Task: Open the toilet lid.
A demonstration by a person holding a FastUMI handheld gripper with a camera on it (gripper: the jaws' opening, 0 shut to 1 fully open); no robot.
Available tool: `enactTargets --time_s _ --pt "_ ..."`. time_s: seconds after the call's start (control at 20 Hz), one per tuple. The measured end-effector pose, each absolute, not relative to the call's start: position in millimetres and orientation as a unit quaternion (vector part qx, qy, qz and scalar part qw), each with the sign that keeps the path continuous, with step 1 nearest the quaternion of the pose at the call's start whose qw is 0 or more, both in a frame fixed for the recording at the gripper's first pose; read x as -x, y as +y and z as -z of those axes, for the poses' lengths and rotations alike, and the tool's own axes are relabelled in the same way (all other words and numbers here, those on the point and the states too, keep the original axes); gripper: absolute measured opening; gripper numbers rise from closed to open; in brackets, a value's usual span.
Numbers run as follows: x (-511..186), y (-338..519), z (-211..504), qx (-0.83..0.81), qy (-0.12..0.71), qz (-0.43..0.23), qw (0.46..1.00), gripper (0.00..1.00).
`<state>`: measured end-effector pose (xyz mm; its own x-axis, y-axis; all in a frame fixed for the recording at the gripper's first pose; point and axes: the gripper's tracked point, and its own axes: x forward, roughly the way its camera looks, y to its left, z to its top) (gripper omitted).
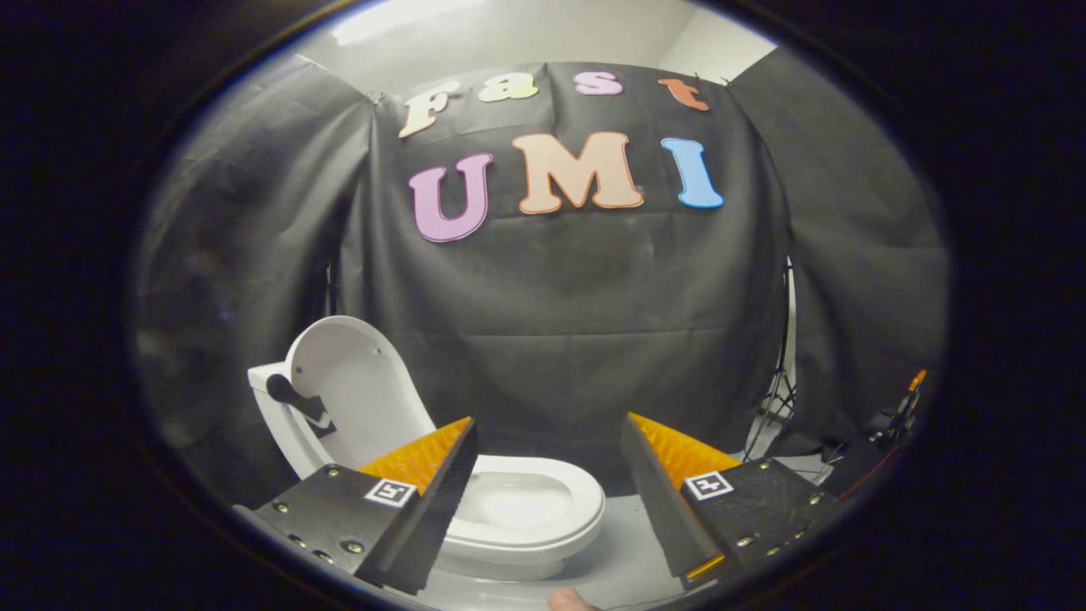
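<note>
A small white toilet (517, 509) stands on the pale floor, partly behind my left finger (441, 484). Its lid (356, 399) is raised upright and leans back against the tank (267, 399). The seat ring and bowl lie uncovered beneath it. My gripper (547, 445) is open, its two fingers wide apart with nothing between them. It hovers above and in front of the toilet, touching none of it. A black handle piece (297, 399) sticks out at the lid's left side.
Black cloth walls close the booth behind and to both sides. A tripod leg (776, 390) and some cables with an orange clamp (904, 412) stand at the right. A fingertip (570, 601) shows on the floor side just below the fingers.
</note>
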<state>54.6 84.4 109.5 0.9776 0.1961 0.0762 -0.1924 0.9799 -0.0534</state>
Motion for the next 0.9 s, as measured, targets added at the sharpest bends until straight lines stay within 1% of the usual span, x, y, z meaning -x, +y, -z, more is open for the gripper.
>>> enactTargets --time_s 0.15,0.4,0.9 --pt "-53 95 -104 0.034 -0.032 -0.12 0.992 0.99" --pt "-53 97 -106 0.071 -0.039 -0.115 0.99 0.99" --pt "-47 103 -110 0.029 -0.032 -0.13 0.991 0.99"
